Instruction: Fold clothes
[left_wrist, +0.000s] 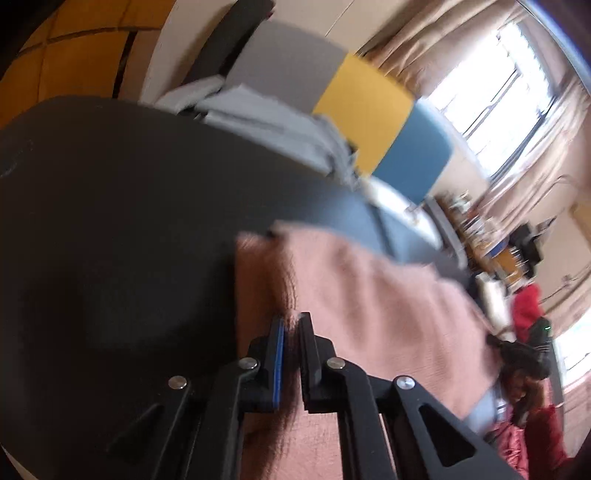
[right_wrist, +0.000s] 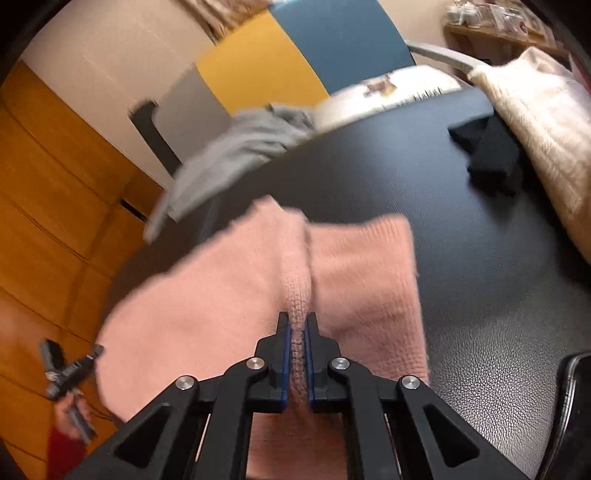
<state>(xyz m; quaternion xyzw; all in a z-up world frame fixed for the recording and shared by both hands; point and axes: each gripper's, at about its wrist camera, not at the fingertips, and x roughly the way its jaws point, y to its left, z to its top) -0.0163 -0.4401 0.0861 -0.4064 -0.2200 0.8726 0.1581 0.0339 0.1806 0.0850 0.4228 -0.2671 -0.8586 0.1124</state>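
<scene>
A pink knitted garment lies across the dark table, and both grippers hold it. My left gripper is shut on a fold of the pink knit, which runs up between its black fingers. In the right wrist view the same pink garment hangs lifted off the black table, bunched into a ridge. My right gripper is shut on that ridge, with the blue pads pressing both sides. The left gripper shows small at the lower left of the right wrist view, in a hand with a red sleeve.
Grey clothes hang over the table's far edge, also seen as a grey pile. A black folded item and a cream knit lie at the far right. A person in red is at the right edge. Wooden floor lies beyond.
</scene>
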